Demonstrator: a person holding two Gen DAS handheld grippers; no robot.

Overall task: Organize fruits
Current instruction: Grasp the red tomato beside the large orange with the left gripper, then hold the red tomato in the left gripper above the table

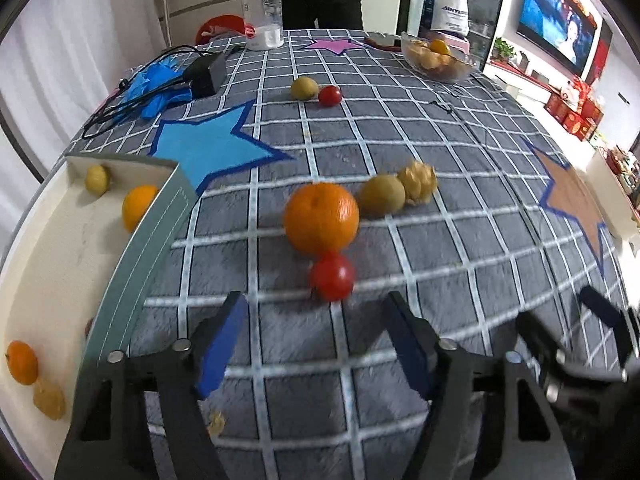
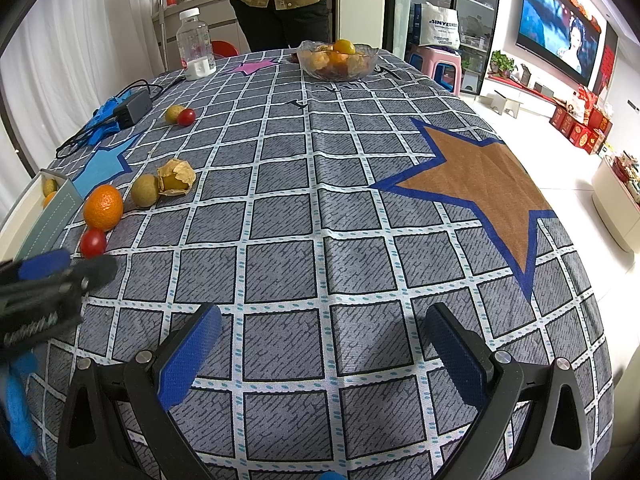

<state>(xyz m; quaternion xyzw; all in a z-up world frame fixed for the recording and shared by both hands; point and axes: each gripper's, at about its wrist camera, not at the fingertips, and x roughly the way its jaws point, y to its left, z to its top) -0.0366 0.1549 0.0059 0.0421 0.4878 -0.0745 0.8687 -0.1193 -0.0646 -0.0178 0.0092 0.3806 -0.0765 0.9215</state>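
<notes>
My left gripper [image 1: 316,300] is open and empty, just short of a red cherry tomato [image 1: 332,276]. Behind the tomato lie an orange [image 1: 321,216], a green-yellow round fruit [image 1: 382,195] and a husked physalis [image 1: 418,180]. The same group shows at the left of the right wrist view: tomato [image 2: 93,242], orange [image 2: 103,207], round fruit [image 2: 145,189], physalis [image 2: 176,178]. A white box [image 1: 72,248] at the left holds several small fruits. My right gripper [image 2: 324,312] is open and empty over bare cloth.
Farther back lie a second round fruit [image 1: 304,88] and tomato [image 1: 330,95]. A glass bowl [image 2: 338,60] of fruit, a plastic bottle [image 1: 262,10], a black charger [image 1: 206,74] with cable and blue gloves [image 1: 154,86] sit at the far side. A person stands behind the table.
</notes>
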